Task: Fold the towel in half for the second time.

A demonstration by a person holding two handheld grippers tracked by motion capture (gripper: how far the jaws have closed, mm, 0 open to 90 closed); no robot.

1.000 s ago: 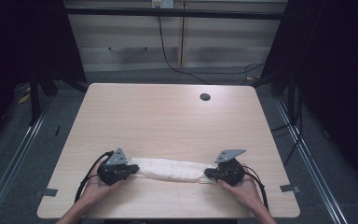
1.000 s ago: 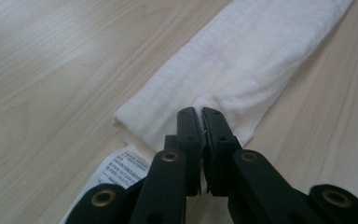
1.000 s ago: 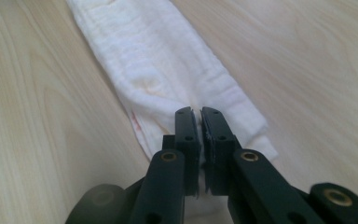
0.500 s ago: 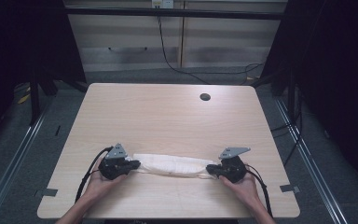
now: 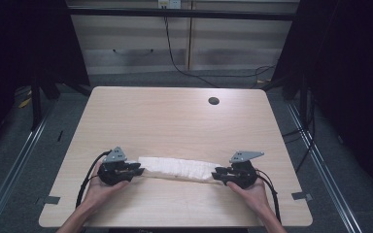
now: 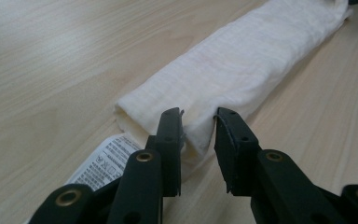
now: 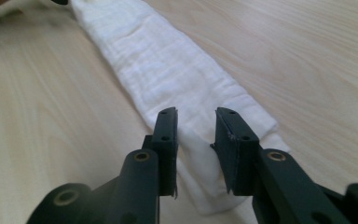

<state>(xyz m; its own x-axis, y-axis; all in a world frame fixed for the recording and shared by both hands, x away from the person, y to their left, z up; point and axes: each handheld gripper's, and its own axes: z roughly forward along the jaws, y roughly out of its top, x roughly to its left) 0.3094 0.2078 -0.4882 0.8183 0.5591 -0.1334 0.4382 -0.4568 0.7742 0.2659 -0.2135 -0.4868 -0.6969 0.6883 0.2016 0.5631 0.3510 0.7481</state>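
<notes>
Rolled white cloth (image 5: pixel 177 168) lies flat on the table (image 5: pixel 175 121), near the edge closest to the person. Its long axis runs left-right across the table, roughly parallel to that near edge, with the right end sitting slightly closer to the person than the left.

Left gripper (image 5: pixel 135 171) is at the cloth's left end and points right along the roll. In the left gripper view its jaws have just been opening: there is a gap between them, the cloth end (image 6: pixel 200 133) sits in that gap, and the pads are no longer pinching it. A white care label (image 6: pixel 103 161) sticks out from under that end.

Right gripper (image 5: pixel 219 173) is at the right end and points left along the roll. Its jaws have also just been opening; they stand apart with the cloth's flat end (image 7: pixel 196 140) between and below them, released.

A hand (image 5: pixel 102 189) backs each gripper. Small dark hole (image 5: pixel 213 101) in the table at the far side, well apart from the cloth.
</notes>
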